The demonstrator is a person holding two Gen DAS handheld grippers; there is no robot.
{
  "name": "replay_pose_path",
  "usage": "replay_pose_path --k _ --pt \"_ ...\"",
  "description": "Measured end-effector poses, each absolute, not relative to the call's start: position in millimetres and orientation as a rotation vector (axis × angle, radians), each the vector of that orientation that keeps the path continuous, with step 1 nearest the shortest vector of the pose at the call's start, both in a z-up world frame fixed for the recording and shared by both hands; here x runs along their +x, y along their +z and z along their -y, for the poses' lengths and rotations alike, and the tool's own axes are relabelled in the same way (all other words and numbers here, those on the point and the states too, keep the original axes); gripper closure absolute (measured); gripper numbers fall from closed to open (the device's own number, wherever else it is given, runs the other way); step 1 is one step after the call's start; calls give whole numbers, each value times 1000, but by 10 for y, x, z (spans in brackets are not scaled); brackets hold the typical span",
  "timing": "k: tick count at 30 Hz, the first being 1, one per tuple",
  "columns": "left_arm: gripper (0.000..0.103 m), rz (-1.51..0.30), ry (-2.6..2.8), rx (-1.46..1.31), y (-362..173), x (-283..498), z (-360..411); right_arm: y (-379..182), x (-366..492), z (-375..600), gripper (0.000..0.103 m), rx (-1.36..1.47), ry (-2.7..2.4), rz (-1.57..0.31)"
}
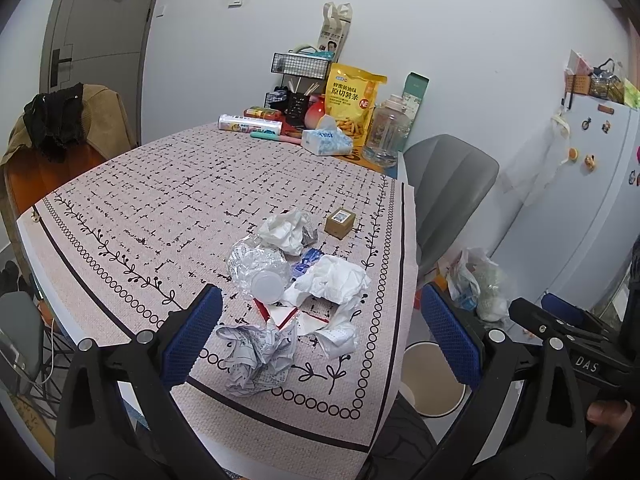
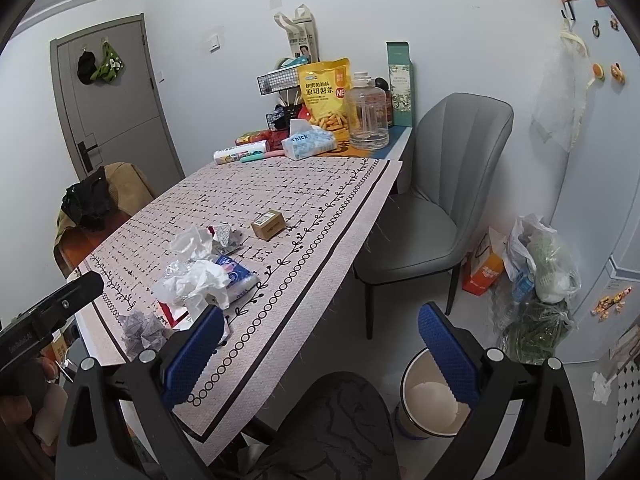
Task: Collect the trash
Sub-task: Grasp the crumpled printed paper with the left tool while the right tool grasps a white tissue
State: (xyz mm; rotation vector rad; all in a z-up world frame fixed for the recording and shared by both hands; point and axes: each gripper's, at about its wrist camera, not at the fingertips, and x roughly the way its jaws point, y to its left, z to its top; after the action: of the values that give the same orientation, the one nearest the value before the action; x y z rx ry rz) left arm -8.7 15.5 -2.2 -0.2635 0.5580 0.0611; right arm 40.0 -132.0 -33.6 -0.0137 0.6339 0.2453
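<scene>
Both tools hang above the near edge of the table with nothing between their fingers. The left gripper [image 1: 322,332] has its blue-padded jaws spread wide, and the heap of rubbish lies just ahead of it on the pale patterned tablecloth [image 1: 160,200]. Nearest its left finger sits a crumpled ball of printed grey-white paper [image 1: 256,356]. Just beyond that lies a flattened red-and-white carton [image 1: 288,314], and past it a crushed clear plastic bottle with a white cap [image 1: 260,270]. A wad of white tissue [image 1: 332,280] rests to the right of the bottle, partly covering a blue-and-white plastic packet [image 1: 306,264]. A second white tissue wad [image 1: 284,230] lies further out, and a small brown cardboard box with a printed label [image 1: 340,222] stands apart from the heap, ahead and to the right.

The right gripper [image 2: 320,354] is likewise wide open and empty, held off the table's right edge. Below its right finger stands a round cream-lined waste bin [image 2: 432,400] on the floor, next to a dark-trousered knee [image 2: 340,420]. The same heap lies ahead and to the left of this tool. Beyond it a grey upholstered chair [image 2: 440,184] stands at the table's side, and a yellow snack bag [image 2: 324,96] stands at the far end of the table.
</scene>
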Motion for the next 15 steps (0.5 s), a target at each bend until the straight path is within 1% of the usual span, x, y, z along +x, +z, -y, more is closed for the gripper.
replay_pose_path --k 13,15 --pt "5 -560 97 -296 -150 -234 -537 -417 604 907 9 -32 352 -654" --pt "10 -576 114 -315 -219 -236 -652 -443 636 827 11 -35 370 -663"
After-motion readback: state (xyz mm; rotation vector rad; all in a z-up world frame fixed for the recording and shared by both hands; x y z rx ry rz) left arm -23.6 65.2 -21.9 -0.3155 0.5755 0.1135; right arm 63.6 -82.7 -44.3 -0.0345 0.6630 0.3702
